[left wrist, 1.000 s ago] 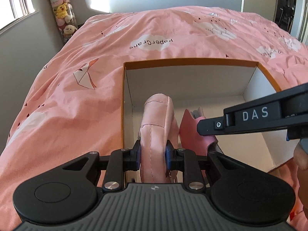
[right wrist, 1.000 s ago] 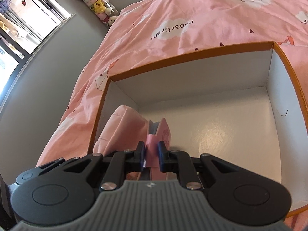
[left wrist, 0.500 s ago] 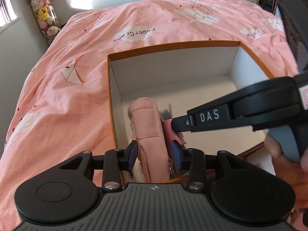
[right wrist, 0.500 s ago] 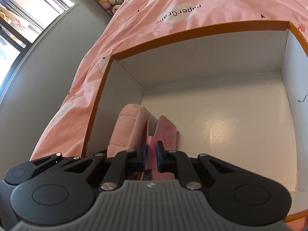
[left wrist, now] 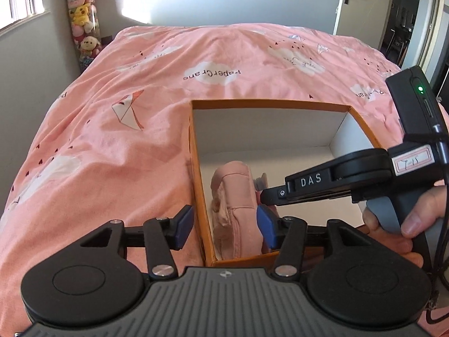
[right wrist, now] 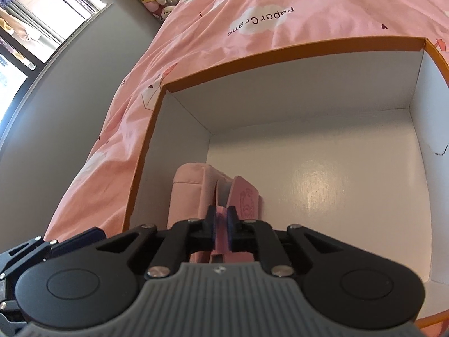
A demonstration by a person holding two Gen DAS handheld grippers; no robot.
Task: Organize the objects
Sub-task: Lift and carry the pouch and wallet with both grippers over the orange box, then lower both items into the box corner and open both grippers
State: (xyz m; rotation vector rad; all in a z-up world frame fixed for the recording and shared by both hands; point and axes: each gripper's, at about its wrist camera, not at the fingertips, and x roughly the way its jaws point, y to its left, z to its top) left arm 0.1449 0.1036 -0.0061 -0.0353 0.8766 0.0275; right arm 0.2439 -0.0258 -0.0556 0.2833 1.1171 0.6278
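- The orange box (right wrist: 294, 47) sits on the bed (left wrist: 118, 129), near its front edge, open at the top with white inner walls and a glossy white floor.
- A padded pink pouch (left wrist: 235, 205) stands on edge in the box's near-left corner, close against the left wall; its stitched seams and rounded top suggest soft, light, stuffed cloth that will squash and sag under a squeeze.
- Just beside the pouch, on its right, stands a thin pink card-like item (right wrist: 247, 196) with a printed figure, with a grey layer behind it. It looks stiffer than the pouch, yet thin enough to bend.
- The left tongs (left wrist: 224, 227) are spread wide, one blue pad outside the box's left wall and the other inside to the right of the pouch, gripping nothing.
- The right tongs (right wrist: 221, 226) are pinched narrow on the lower pink edge of the card-like item, coming in over the near wall.
- Judging by this, the flat piece is best held as it is, by its edge and lightly, since a hard pinch could crease it.
- The pouch would take a broad grip across its padded middle; a hold on a corner would likely let it flop.
- Both things seem light, and the slick box floor could let them slide or tip once let go.
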